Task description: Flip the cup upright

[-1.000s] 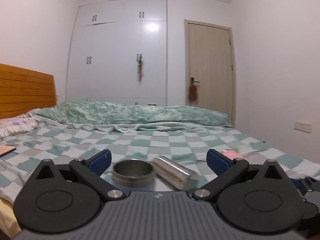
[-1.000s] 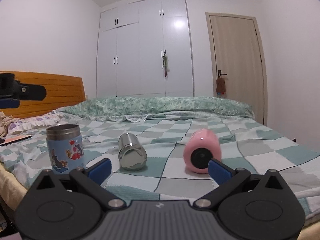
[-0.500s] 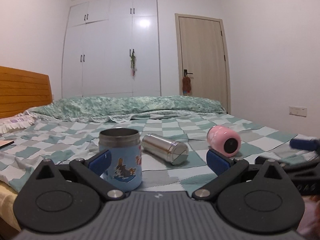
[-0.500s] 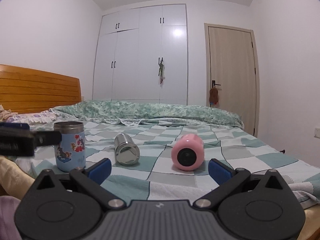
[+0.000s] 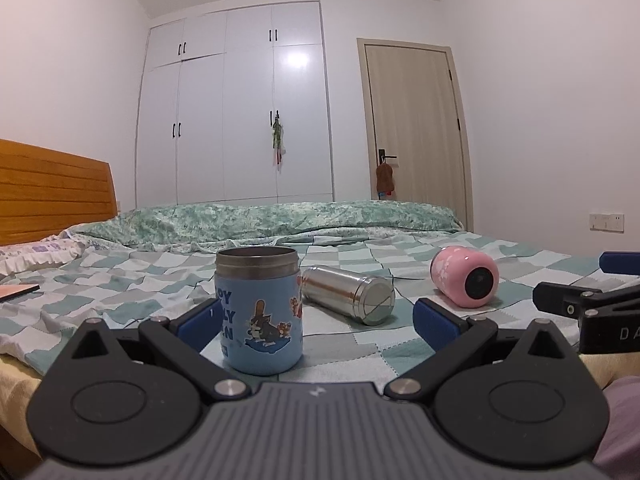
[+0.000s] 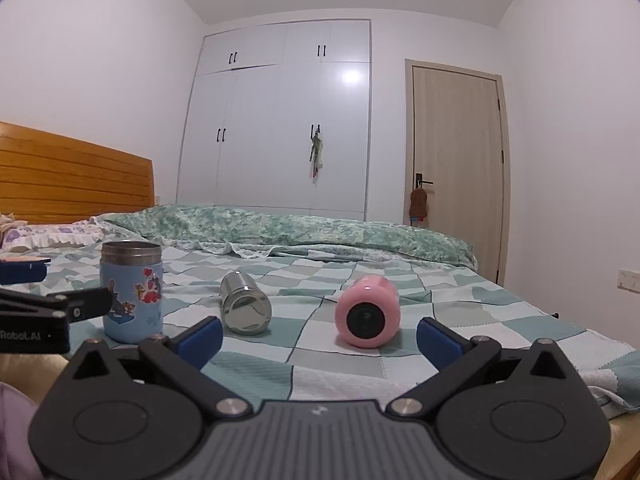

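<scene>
A blue cartoon cup (image 5: 259, 312) stands upright on the checked bedsheet, open mouth up; it also shows in the right wrist view (image 6: 132, 292). A steel cup (image 5: 347, 294) lies on its side beside it, also in the right wrist view (image 6: 245, 309). A pink cup (image 5: 466, 282) lies on its side further right, also in the right wrist view (image 6: 368, 311). My left gripper (image 5: 318, 324) is open and empty, just in front of the blue cup. My right gripper (image 6: 319, 338) is open and empty, short of the steel and pink cups.
The bed (image 6: 460, 304) has a rumpled green quilt (image 5: 280, 220) at the back and a wooden headboard (image 5: 52, 188) at left. White wardrobes (image 6: 280, 120) and a door (image 6: 456, 168) stand behind. The right gripper's side shows in the left view (image 5: 592, 312).
My left gripper has drawn back and dropped lower, away from the blue cup, which stays upright. My right gripper has also pulled back a little. The steel and pink cups have not moved.
</scene>
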Demonstrator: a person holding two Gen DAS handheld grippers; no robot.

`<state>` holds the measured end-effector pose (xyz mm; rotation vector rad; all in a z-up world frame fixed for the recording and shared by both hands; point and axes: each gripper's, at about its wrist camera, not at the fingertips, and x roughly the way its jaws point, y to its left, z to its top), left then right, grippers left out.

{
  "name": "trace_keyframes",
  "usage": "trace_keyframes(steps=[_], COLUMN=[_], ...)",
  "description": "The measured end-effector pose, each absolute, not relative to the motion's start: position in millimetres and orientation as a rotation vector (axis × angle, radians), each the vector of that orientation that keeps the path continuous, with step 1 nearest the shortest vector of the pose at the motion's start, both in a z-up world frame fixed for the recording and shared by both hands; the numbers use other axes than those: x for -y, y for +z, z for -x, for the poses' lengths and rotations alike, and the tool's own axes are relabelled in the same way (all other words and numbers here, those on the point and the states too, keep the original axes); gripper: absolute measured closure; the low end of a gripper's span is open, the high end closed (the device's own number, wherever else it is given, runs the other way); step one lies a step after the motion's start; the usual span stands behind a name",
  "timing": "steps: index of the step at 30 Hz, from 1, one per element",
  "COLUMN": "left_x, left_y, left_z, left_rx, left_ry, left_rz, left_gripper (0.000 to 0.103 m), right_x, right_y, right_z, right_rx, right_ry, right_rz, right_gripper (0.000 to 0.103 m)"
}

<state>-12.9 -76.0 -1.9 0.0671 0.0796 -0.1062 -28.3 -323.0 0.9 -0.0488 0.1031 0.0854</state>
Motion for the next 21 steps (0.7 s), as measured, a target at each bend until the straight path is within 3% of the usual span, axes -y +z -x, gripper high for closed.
trace_keyframes(steps=[21], left_x=[74.5], left_y=[-3.5], left_z=[10.9], left_rx=[-0.081], left_ry=[-0.103], left_rz=[-0.059], left_gripper=[0.000], right_x=[323.2], right_y=[0.3], right_z=[27.7], right_rx=[-0.101], right_ry=[0.084], right_rz=[0.049], right_gripper=[0.000])
